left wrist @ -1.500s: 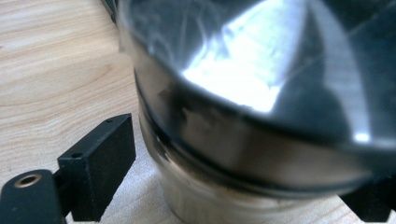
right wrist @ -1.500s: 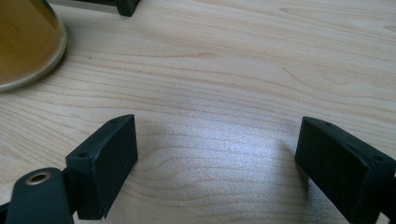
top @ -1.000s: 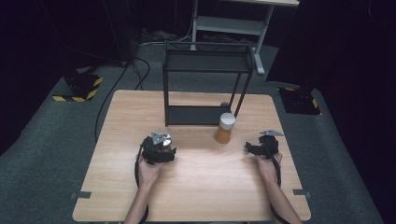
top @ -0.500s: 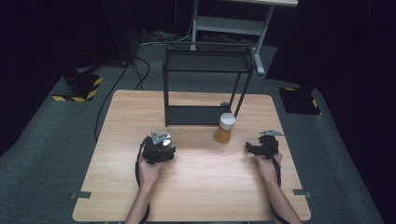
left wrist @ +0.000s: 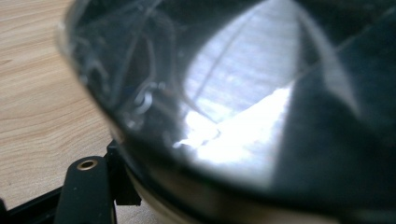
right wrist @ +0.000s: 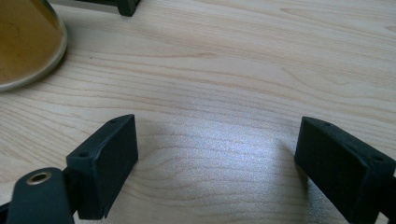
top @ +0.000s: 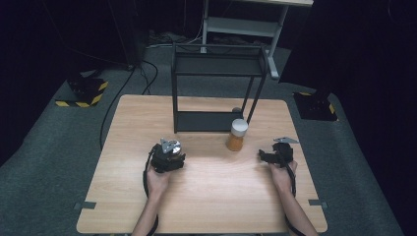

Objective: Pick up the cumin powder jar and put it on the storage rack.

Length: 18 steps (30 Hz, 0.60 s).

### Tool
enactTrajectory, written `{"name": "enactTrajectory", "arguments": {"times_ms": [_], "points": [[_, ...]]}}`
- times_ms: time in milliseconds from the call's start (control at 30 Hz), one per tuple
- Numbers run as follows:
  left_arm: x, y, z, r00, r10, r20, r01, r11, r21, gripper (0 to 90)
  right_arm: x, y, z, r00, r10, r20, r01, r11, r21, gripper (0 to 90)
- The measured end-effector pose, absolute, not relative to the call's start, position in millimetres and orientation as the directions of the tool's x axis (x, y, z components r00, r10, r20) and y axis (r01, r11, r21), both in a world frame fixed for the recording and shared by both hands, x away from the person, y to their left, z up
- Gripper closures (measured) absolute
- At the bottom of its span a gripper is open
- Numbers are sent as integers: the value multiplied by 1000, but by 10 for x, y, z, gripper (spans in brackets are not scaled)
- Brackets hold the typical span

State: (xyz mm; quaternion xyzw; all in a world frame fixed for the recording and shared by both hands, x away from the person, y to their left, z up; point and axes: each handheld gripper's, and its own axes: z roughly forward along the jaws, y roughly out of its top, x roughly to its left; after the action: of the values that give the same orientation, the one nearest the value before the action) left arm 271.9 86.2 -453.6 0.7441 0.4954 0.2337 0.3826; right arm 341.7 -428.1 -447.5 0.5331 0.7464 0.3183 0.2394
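A dark glossy round container [left wrist: 243, 116] sits right up against the left gripper's camera, pale along its lower edge. The left jaw presses on its side and the other jaw is hidden behind it. In the high view my left gripper [top: 167, 156] rests on the table at centre left, shut on that container. My right gripper [top: 275, 153] lies on the table at the right. In its own view the right gripper [right wrist: 217, 163] is open over bare wood. A jar of orange stuff with a white lid [top: 237, 135] stands left of it, its base [right wrist: 25, 42] showing at top left.
A black two-tier rack [top: 219, 91] stands at the back of the wooden table [top: 221, 196], just behind the jar. One of its feet [right wrist: 127, 5] is in the right gripper view. Beyond the table are grey carpet and a pale stand [top: 246, 24].
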Motion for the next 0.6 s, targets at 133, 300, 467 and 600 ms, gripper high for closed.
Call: {"name": "enactTrajectory", "arguments": {"times_ms": [133, 300, 467, 600], "points": [[2720, 847, -4529, 401, 916, -22, 557, -224, 800, 310, 3417, -4282, -4476, -318, 948, -20, 643, 231, 731, 127], [2689, 789, -4584, 376, 926, -39, 540, -184, 821, 311, 3418, -4284, -4477, -321, 947, -20, 641, 233, 731, 128], [2699, 803, -4505, 389, 921, -33, 538, -198, 820, 312, 3416, -4282, -4477, -323, 946, -21, 640, 235, 731, 130], [2702, 810, -4426, 403, 915, -36, 527, -200, 826, 312, 3416, -4282, -4477, -323, 946, -21, 640, 235, 731, 130]]}}
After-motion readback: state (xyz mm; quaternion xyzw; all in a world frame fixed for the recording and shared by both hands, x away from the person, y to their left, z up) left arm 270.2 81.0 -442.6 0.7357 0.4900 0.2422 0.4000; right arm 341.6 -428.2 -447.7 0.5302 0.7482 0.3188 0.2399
